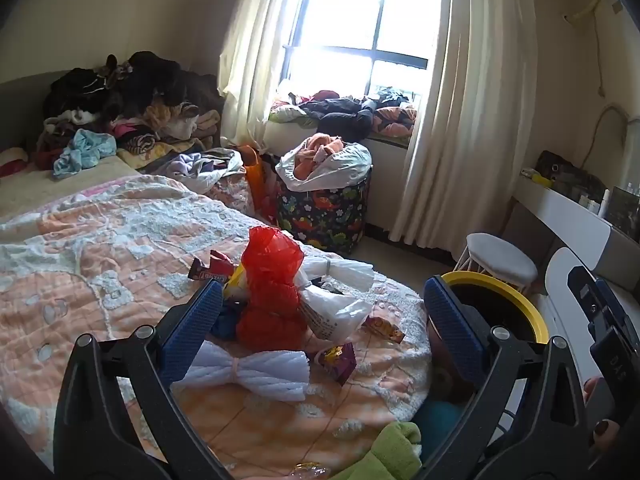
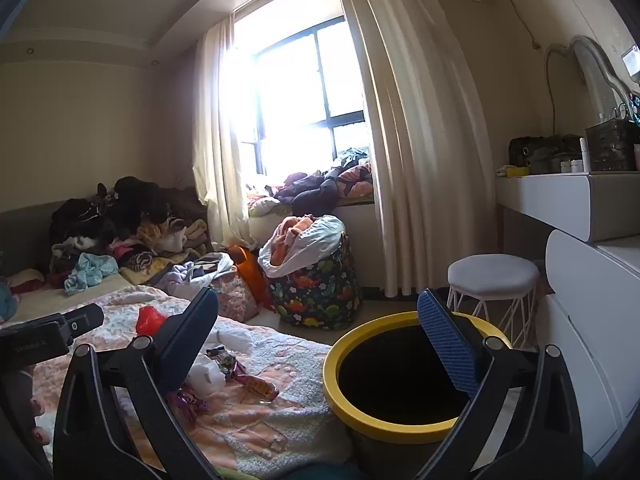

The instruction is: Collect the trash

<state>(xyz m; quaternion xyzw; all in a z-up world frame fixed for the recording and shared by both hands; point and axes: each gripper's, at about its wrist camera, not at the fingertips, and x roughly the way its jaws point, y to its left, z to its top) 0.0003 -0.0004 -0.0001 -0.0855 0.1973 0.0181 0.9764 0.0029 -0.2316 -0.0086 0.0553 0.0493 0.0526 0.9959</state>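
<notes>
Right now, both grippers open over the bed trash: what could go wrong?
1. The red plastic bag lies tangled with the white bag; the left gripper may drag both.
2. Snack wrappers lie flat on the quilt; pads could pinch fabric.
3. The yellow-rimmed bin stands off the bed edge; light pieces may miss it.

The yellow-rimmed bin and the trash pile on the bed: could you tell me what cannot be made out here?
- Bin: inside is black shadow in the right wrist view; contents unknown.
- Snack wrappers: print too small, left wrist view.
- Red bag: mostly hidden behind the right gripper's finger.
- Left gripper: its finger covers the pile's left edge.
</notes>
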